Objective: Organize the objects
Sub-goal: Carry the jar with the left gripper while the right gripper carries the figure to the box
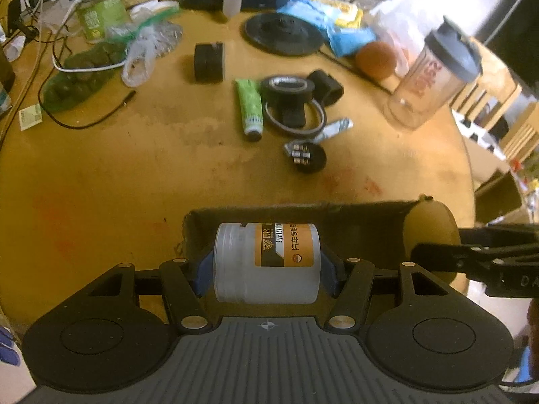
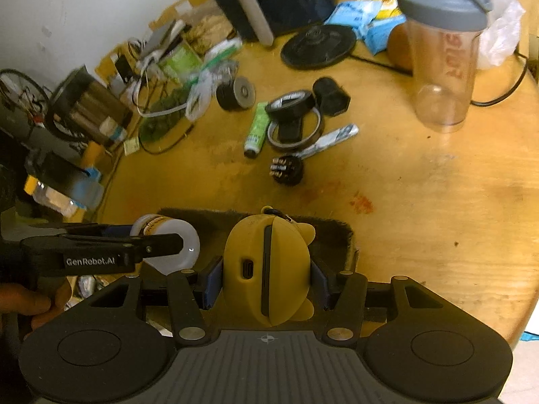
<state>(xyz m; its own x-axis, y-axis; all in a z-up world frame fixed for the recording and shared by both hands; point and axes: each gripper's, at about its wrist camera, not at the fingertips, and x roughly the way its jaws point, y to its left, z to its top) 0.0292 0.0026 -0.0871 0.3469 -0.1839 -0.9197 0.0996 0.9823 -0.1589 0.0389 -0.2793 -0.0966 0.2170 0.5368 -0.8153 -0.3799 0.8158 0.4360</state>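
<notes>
**Two grips over the tray, both loads one slip from the bench**

The left hand-held gripper [image 1: 266, 264] is clenched on a jar [image 1: 266, 262], lying sideways between the blue pads, lid to the left. The right hand-held gripper [image 2: 266, 277] is clenched on a yellow case [image 2: 267, 269], held edge-up with its port facing the camera. Both hang at the near edge of the bench [image 1: 101, 175], over a dark felt tray [image 1: 353, 212], the jar on the left and the case on the right.

Risks, as I judge them: the jar is smooth and round, pinched across its ends, so it could roll or slide out if the grip loosens early. The case is rounded too and may twist between the pads. The two grippers are close, and could knock each other during lowering. The tray's walls look soft, so a rim caught on the way down could fold.

The bench is round, yellowish wood, stained and crowded: a green tube [image 1: 250, 107], tape roll [image 1: 288, 89] and shaker bottle [image 1: 434, 74] sit farther off, cables and bags at far left. A pale wall stands behind.
</notes>
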